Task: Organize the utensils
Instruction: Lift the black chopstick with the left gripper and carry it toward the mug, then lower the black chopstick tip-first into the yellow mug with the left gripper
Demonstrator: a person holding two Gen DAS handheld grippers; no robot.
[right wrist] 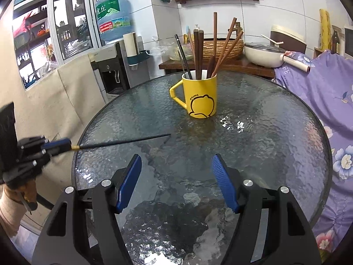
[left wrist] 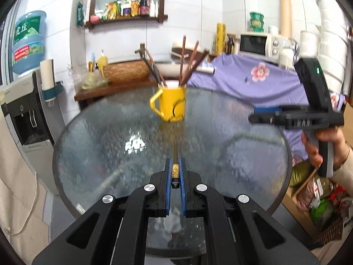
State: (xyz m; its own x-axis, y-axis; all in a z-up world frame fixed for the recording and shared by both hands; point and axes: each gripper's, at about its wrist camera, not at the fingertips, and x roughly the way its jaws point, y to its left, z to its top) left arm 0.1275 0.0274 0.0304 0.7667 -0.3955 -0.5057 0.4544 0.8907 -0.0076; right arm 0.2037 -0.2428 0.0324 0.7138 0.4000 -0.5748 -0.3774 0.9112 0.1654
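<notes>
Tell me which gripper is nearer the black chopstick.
Left. The left gripper is clamped on the black chopstick at its gold-banded end; the right gripper hangs open and empty, apart from it.

Left wrist view smeared: yellow mug print unreadable. Chopstick butt end buried between left gripper pads. Lower ends of utensils hidden inside mug. Round glass table near edge cut off.

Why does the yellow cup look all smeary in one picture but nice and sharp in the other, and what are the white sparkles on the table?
Left wrist view: the yellow mug and glass table are streaked with motion blur. Right wrist view: the mug is crisp. Both views: the sparkles are light glaring off bumpy glass, and the fisheye lens bends the walls.
</notes>
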